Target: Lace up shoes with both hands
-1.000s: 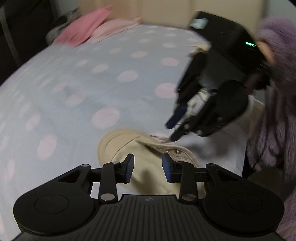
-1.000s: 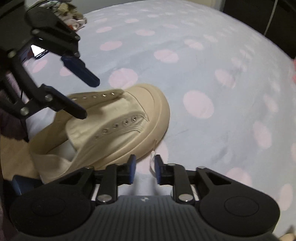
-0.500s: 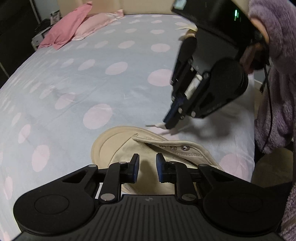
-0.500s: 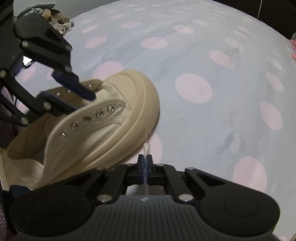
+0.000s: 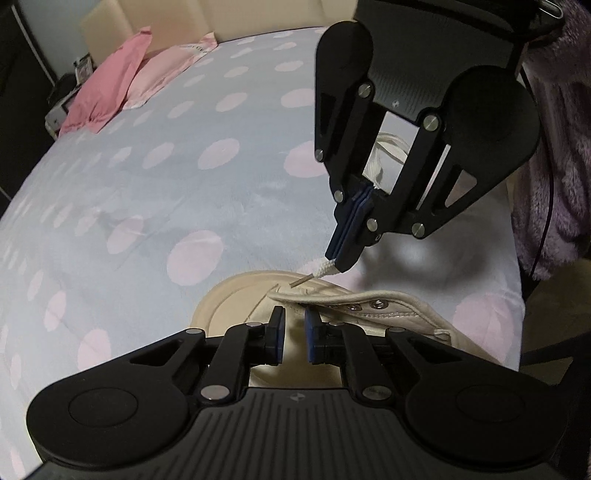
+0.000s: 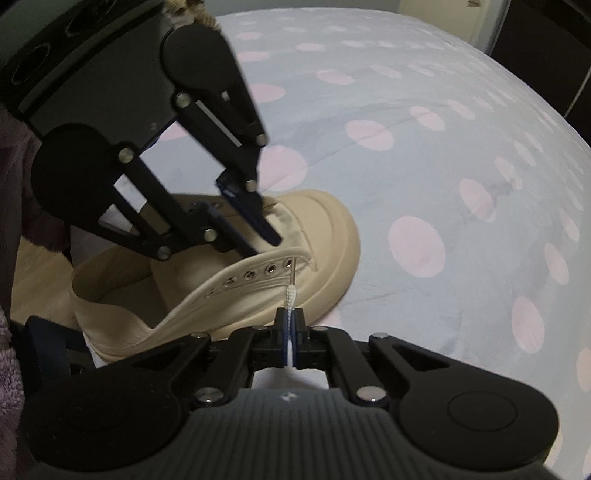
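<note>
Pinching the white lace (image 6: 290, 295) tight, the right gripper (image 6: 290, 325) aims its tip at the front eyelet of the beige shoe (image 6: 325, 236) on the dotted bedspread (image 6: 443, 147); the left gripper (image 5: 293, 326) sits slightly open over the tongue, gripping nothing.

Home bedroom: polka-dot bedspread (image 5: 155, 192), pink pillows (image 5: 122, 81), headboard (image 5: 236, 14).

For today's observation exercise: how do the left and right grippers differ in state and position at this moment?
The right gripper is shut on the white lace, while the left gripper is open, holding nothing. The right gripper aims the lace tip at the front eyelet; the left gripper's fingers straddle the beige shoe near its tongue. Both are black with blue pads.
</note>
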